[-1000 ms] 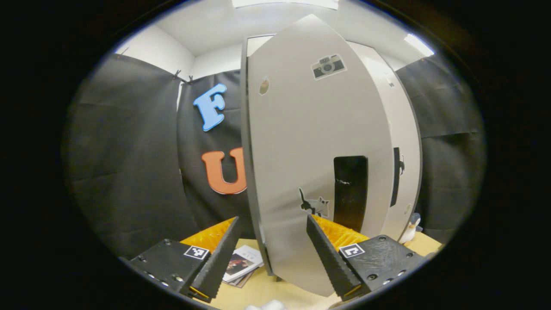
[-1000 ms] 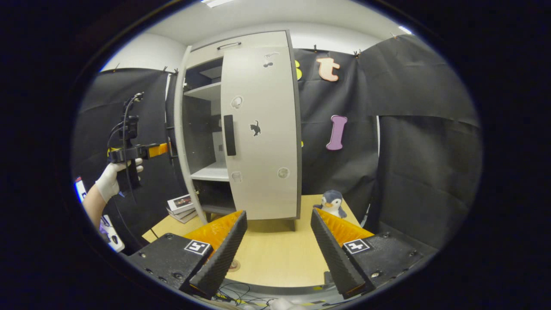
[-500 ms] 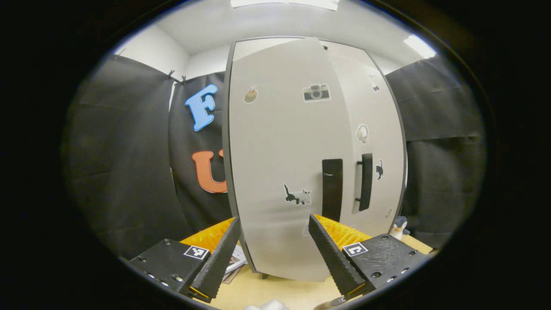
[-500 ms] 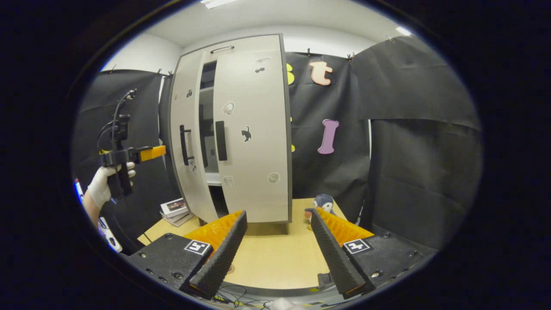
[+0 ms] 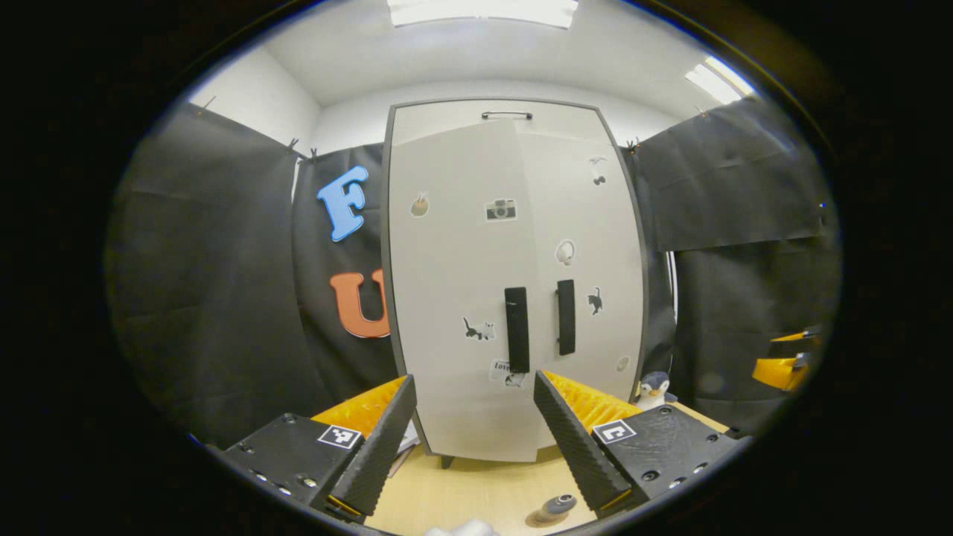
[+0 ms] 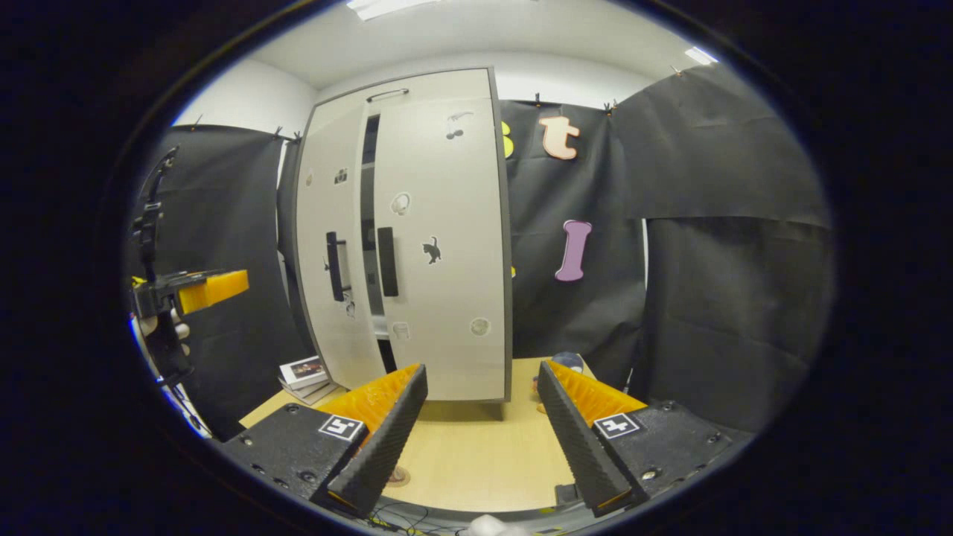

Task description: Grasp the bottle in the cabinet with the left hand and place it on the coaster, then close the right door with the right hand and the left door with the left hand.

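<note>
1. Your left gripper (image 5: 473,439) hangs back from the cabinet with its orange-and-black fingers (image 5: 376,447) spread apart and nothing between them; it needs no grasp to nudge a door.
2. Your right gripper (image 6: 480,439) is likewise released and carrying nothing, held low over the pale wooden bench (image 6: 476,454), away from the doors so as not to block them.
3. The small dark bottle (image 5: 555,508) sits on a round brown coaster (image 5: 540,519) at the near edge of the bench, between your left fingers, so the placing step looks done.
4. Farther off, the tall grey cabinet's right door (image 6: 443,246) lies flush. The left door (image 6: 331,253) looks closed from the left gripper view, yet the right gripper view shows a dark slit beside its black handle (image 6: 335,266); it probably wants a last push.
5. A small plush penguin (image 5: 655,388) stands right of the cabinet, clear of the swing.
</note>
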The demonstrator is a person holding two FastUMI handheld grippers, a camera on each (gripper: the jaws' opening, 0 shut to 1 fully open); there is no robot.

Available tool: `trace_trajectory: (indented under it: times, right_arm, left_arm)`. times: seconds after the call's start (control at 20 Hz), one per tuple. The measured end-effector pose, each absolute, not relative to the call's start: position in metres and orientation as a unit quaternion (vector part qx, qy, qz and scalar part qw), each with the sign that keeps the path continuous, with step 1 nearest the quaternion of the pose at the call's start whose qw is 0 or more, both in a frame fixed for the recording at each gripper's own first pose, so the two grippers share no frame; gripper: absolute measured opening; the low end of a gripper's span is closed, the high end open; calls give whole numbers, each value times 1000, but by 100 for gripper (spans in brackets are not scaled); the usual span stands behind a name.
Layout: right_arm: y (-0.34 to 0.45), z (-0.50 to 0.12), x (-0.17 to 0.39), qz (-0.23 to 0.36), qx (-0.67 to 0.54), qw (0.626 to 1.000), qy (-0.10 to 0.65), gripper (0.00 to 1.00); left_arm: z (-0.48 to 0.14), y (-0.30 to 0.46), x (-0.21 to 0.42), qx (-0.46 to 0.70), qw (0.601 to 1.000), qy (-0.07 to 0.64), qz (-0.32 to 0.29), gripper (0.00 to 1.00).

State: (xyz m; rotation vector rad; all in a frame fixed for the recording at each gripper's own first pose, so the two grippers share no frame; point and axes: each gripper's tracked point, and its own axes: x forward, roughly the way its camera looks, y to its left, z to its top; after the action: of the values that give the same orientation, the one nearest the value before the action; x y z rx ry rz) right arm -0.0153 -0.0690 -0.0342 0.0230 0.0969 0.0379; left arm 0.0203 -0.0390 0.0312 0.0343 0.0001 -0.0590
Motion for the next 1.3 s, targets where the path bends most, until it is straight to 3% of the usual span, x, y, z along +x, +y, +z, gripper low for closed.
trace_trajectory:
  times: [0.5,1.3]
  right_arm:
    - [-56,-41,-7,18,1,1000,24,98]
    - [-60,-36,-2,5,-4,1000,18,97]
  left_arm:
    - [-15,-55,-27,21,999,16,18,98]
    - [-22,-58,-16,19,1000,18,-5,97]
